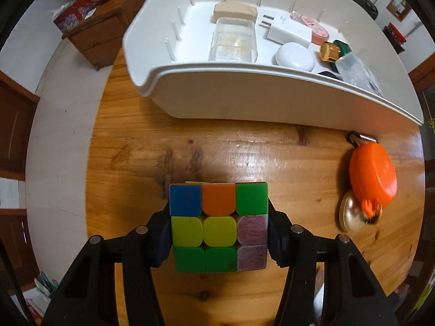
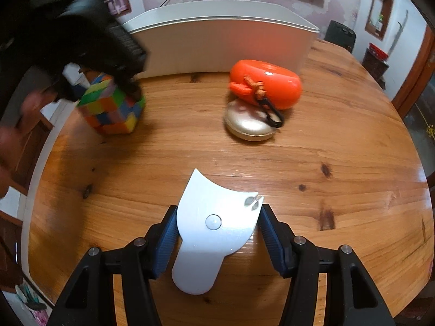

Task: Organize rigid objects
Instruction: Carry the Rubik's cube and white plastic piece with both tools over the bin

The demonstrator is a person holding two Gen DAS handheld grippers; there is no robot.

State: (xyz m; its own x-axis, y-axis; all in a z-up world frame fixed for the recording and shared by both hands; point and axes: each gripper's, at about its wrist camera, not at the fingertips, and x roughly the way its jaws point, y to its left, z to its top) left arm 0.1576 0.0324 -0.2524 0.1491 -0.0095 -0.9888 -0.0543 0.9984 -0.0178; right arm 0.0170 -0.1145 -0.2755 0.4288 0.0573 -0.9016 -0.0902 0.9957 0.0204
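My left gripper (image 1: 218, 233) is shut on a colourful puzzle cube (image 1: 218, 226) and holds it just above the wooden table, in front of the white bin (image 1: 244, 100). The cube also shows in the right wrist view (image 2: 112, 106), under the left gripper's black body (image 2: 103, 46). My right gripper (image 2: 216, 233) has its jaws around a flat white plastic piece (image 2: 212, 231); the left pad touches it, the right pad stands a little off. An orange case (image 2: 265, 87) rests on a gold round tin (image 2: 248, 123) near the bin.
The bin holds a clear box (image 1: 233, 40), a white charger (image 1: 288, 28), a white earbud case (image 1: 295, 55), a beige block (image 1: 235, 11) and other small items. A wooden cabinet (image 1: 103, 27) stands beyond the round table (image 2: 326, 149).
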